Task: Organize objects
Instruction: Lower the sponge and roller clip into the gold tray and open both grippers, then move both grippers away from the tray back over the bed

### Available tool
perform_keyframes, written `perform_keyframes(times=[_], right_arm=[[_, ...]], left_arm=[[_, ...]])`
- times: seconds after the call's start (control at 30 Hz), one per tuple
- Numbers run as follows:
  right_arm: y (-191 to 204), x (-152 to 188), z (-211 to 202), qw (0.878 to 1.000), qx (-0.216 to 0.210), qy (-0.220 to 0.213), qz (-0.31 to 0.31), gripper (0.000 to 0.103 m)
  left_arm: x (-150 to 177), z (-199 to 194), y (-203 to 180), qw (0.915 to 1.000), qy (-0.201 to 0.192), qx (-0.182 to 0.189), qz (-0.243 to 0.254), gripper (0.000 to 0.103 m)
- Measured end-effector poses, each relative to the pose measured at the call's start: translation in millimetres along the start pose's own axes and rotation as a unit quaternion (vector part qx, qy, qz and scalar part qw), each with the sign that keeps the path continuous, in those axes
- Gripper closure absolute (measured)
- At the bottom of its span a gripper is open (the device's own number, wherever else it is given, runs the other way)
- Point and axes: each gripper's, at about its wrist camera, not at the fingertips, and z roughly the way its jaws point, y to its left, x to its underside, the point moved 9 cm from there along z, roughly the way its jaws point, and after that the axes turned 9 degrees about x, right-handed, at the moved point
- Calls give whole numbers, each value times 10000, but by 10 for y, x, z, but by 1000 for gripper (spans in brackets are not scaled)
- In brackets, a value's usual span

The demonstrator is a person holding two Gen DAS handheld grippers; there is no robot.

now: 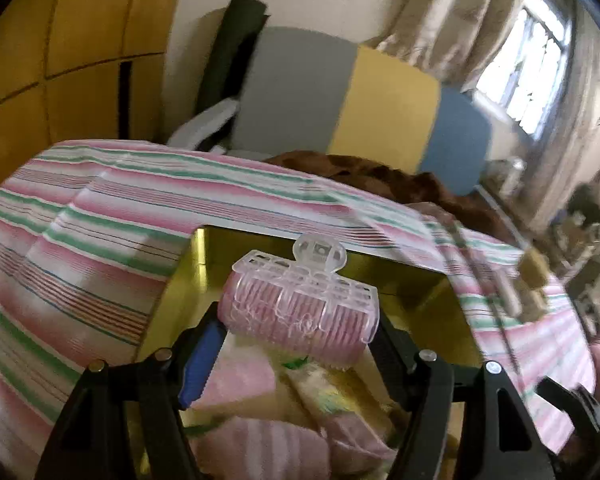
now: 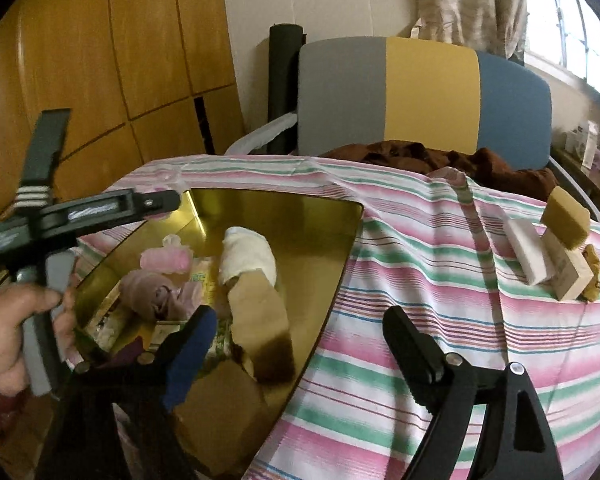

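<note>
Striped worktop (image 2: 380,320): gold box (image 2: 300,208) half-filled; left gripper (image 1: 300,332) clamps a pink roller (image 1: 300,312) above it, right gripper (image 2: 296,344) open and empty; blocks (image 2: 552,248) remain far right.

The hair roller (image 1: 298,312) is pale pink ribbed plastic under a clear, glossy plastic clip. The box (image 2: 300,216) has a mirror-bright gold lining. The striped cloth (image 2: 400,300) under it is matt woven fabric. The wardrobe (image 2: 100,60) looks like smooth, satin-finished wood, and the sponge (image 2: 565,218) is coarse and matt.
</note>
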Motion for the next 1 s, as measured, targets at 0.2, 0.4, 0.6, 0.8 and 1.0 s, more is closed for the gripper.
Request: perform_keyframes(times=[0.2, 0.4, 0.6, 0.8, 1.0], right_arm=[[-41, 72, -38, 10000, 6, -5, 29, 17], [-140, 102, -60, 9997, -19, 21, 256, 17], [-196, 164, -83, 9995, -4, 39, 325, 17], [-312, 200, -127, 9991, 60, 23, 413, 17], [-512, 264, -142, 9983, 181, 77, 542, 17]], left_arm=[[-4, -52, 64, 9997, -57, -213, -73, 19], [47, -262, 1, 9992, -316, -239, -53, 19], [237, -404, -245, 9991, -391, -101, 91, 19], [392, -501, -554, 9986, -419, 85, 305, 19], [560, -505, -972, 9970, -200, 481, 570, 19]])
